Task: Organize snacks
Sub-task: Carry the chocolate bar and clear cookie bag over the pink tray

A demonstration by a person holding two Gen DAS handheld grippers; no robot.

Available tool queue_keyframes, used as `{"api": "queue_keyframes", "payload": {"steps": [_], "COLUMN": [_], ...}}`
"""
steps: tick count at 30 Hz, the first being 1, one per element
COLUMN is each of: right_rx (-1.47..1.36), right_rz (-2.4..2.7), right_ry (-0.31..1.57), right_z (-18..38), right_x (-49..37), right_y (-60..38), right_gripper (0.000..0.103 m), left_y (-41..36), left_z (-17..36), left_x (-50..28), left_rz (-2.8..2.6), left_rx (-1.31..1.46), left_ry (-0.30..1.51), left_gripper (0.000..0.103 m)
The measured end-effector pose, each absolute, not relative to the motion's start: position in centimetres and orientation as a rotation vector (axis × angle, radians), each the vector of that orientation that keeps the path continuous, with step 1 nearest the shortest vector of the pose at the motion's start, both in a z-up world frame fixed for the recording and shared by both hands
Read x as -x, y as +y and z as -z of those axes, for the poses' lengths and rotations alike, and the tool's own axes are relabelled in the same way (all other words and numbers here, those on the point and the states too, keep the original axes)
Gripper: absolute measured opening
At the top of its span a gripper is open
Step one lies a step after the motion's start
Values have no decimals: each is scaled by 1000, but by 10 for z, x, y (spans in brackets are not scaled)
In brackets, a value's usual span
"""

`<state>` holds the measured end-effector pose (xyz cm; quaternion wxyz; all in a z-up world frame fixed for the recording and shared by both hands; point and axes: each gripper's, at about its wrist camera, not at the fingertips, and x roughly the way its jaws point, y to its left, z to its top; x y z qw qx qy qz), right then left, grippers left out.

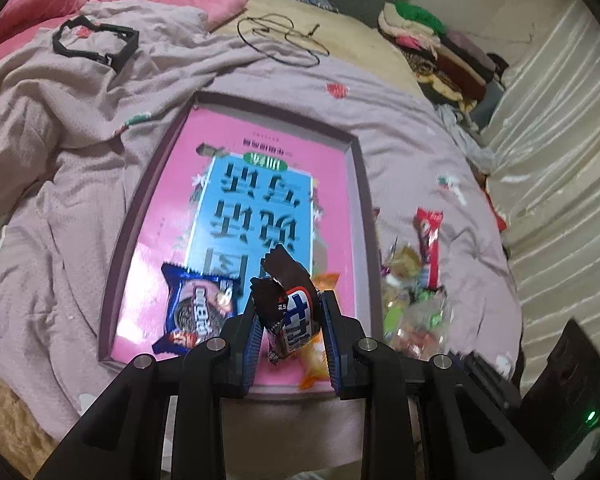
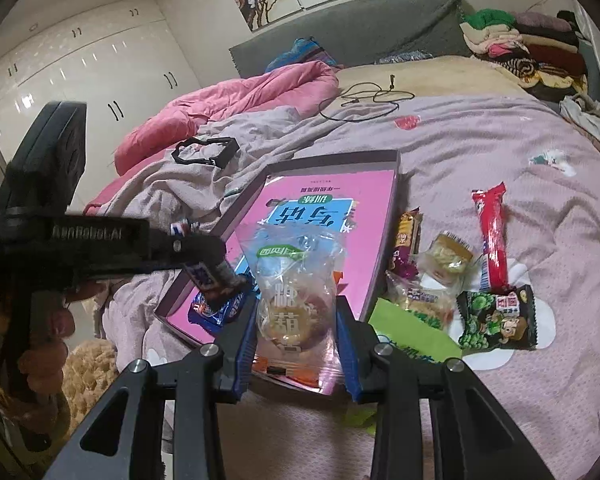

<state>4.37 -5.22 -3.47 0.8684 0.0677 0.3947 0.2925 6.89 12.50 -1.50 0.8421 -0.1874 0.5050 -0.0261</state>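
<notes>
The shallow grey-rimmed cardboard tray [image 1: 364, 184] with a pink and blue printed bottom lies on the mauve bedspread [image 1: 80, 184]. Above the tray's near edge the left gripper [image 1: 290, 320] is clamped on a brown chocolate bar wrapper with a white and blue label [image 1: 296, 316], the bar standing nearly upright between the blue pads. In the tray's near left corner lies a blue packet of sandwich cookies [image 1: 198, 308]; an orange wrapper [image 1: 318, 364] lies at the near edge behind the bar.

The right gripper [image 2: 296, 328] pinches a clear plastic bag of pale round pastry [image 2: 294, 296], also held over the tray's near edge. Just past the tray's right edge, loose snacks lie on the bedspread: a long red stick packet [image 2: 494, 236], a brown and purple bar [image 2: 406, 248], a black packet with green peas printed on it [image 2: 496, 318], small clear-wrapped cakes [image 2: 444, 264], and a green packet [image 2: 412, 328].

Beyond the tray's far edge lie a black open frame [image 1: 96, 42] and a thin black cable [image 1: 284, 38].
</notes>
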Motion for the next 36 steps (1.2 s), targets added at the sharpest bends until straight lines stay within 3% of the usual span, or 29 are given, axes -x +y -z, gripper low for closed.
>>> {"api": "queue_keyframes", "payload": {"steps": [36], "right_rx": [-117], "right_rz": [-530], "right_ry": [953], "right_z": [72], "right_x": [-65], "right_y": [-22], "right_gripper": [37], "left_y": [110], "left_z": [54], "left_x": [-70], "left_rz": [53], "left_rx": [271], "left_ry": [1197], "left_gripper": [29]}}
